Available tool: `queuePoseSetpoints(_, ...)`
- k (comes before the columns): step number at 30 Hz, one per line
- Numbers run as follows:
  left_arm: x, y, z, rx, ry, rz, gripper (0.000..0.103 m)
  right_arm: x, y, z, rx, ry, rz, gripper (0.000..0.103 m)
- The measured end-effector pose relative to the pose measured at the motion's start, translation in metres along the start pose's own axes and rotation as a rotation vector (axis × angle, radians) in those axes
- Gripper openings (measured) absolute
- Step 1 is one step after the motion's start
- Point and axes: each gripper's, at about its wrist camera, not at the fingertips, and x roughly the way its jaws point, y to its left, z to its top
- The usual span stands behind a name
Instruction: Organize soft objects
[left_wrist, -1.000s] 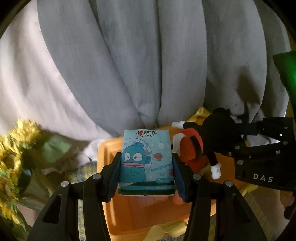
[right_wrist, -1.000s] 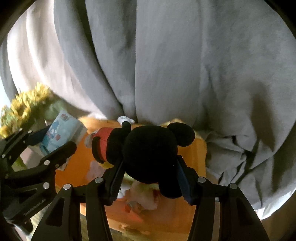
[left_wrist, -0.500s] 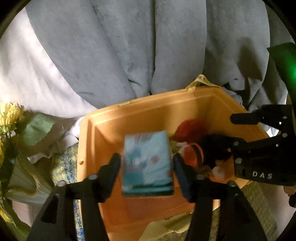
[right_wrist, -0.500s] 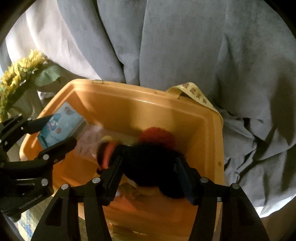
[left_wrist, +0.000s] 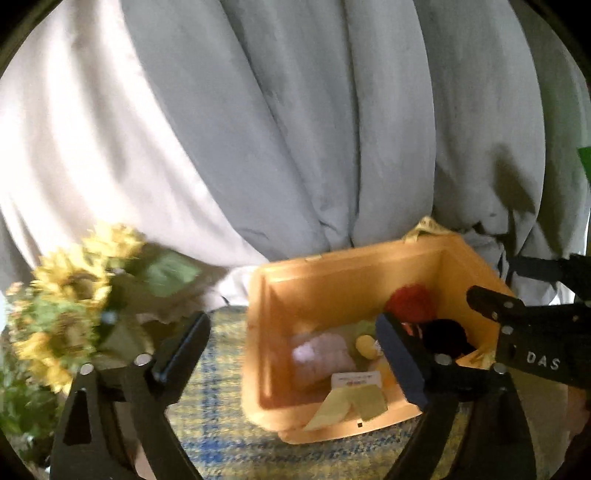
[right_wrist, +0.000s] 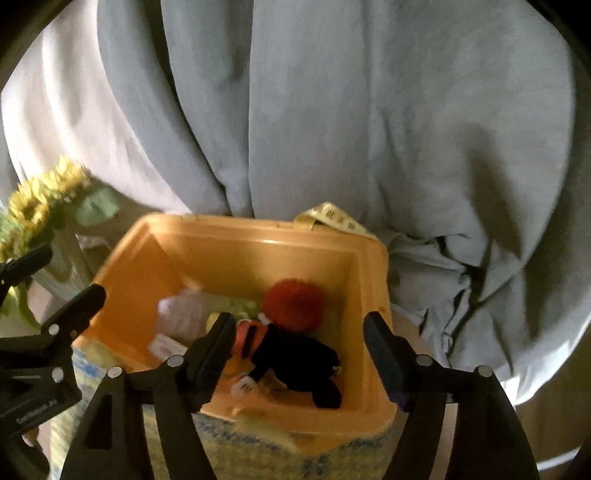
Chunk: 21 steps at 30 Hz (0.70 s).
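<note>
An orange bin (left_wrist: 354, 269) (right_wrist: 258, 236) stands on a yellow and blue checked cloth. Inside lie a black and red mouse plush (right_wrist: 295, 350) (left_wrist: 443, 332), a red pompom (right_wrist: 293, 302), a pale pink soft thing (left_wrist: 325, 354) (right_wrist: 181, 314) and a small white-labelled pack (left_wrist: 356, 380). My left gripper (left_wrist: 291, 347) is open and empty, over the bin's left wall. My right gripper (right_wrist: 299, 347) is open and empty, above the plush. The blue tissue pack is not clearly visible.
Grey and white draped fabric (left_wrist: 295, 129) fills the background behind the bin. A bunch of sunflowers (left_wrist: 70, 295) (right_wrist: 40, 199) stands to the left. A yellow measuring tape (right_wrist: 332, 218) hangs over the bin's far rim. The checked cloth (left_wrist: 221, 424) covers the table.
Both grippers have opened. The mouse plush dropped from my right gripper into the bin, and the blue tissue pack left my left gripper. Both grippers have pulled back and up.
</note>
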Motion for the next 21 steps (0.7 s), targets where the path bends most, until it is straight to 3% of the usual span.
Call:
queuePoseSetpoints(5, -0.043, 0.007, -0.006, -0.020, -0.081, 0.035, 0.100, -0.051, 0.009, -0.014, 0.031, -0.120, -0.008, 0.082)
queuePoseSetpoints(13, -0.103, 0.013, -0.031, 0.017, -0.182, 0.089, 0.103, -0.128, 0.039, -0.055, 0.003, -0.319, -0.103, 0.094)
queuePoseSetpoints(21, -0.155, 0.029, -0.062, 0.033, -0.243, 0.037, 0.103, -0.173, 0.060, -0.097, 0.050, -0.345, -0.134, 0.095)
